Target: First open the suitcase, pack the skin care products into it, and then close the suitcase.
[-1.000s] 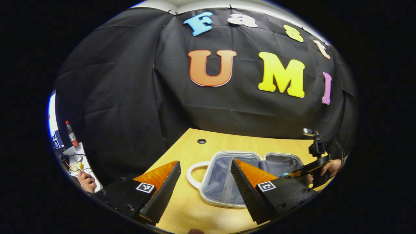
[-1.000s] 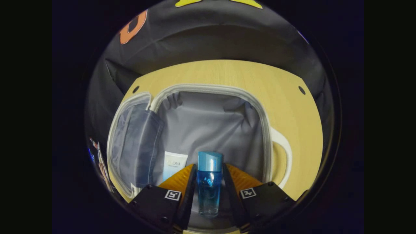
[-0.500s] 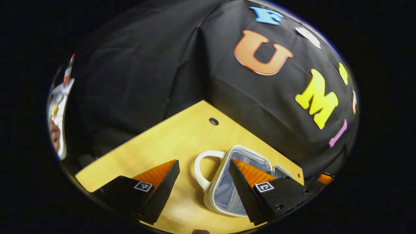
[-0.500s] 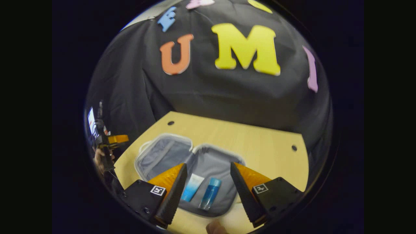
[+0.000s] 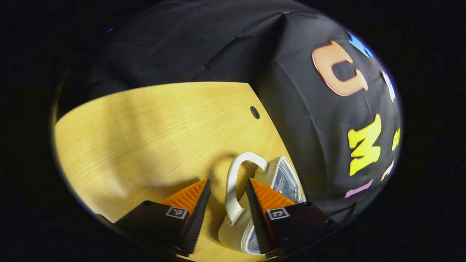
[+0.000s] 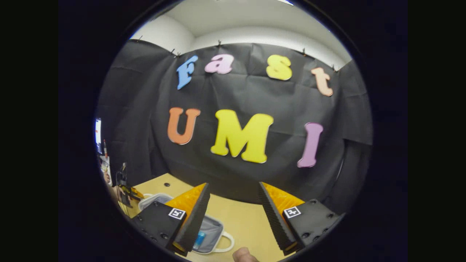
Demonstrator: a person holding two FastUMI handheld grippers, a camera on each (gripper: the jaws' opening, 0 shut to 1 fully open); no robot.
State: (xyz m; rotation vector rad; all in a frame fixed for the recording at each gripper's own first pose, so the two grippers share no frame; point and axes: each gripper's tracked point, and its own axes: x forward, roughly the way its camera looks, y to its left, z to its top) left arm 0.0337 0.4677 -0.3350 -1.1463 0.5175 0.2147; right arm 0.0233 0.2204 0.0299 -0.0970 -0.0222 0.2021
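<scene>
Left tongs (image 5: 225,214) held low, fingers parted with a moderate gap. Right tongs (image 6: 233,214) raised and level, fingers spread wide, nothing gripped. Left tongs also seen far off, apparently hand-held; detail too small.

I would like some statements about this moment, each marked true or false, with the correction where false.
1. The left gripper has its fingers on either side of the suitcase handle. True.
2. The left gripper is shut on the handle. False: gaps show between the fingers and the handle; it is open.
3. The right gripper holds a blue bottle. False: it is open and holds nothing; a blue bottle lies in the suitcase.
4. In the right gripper view the suitcase lies open on the table. True.
5. The table is made of dark metal. False: it is light wood.
</scene>
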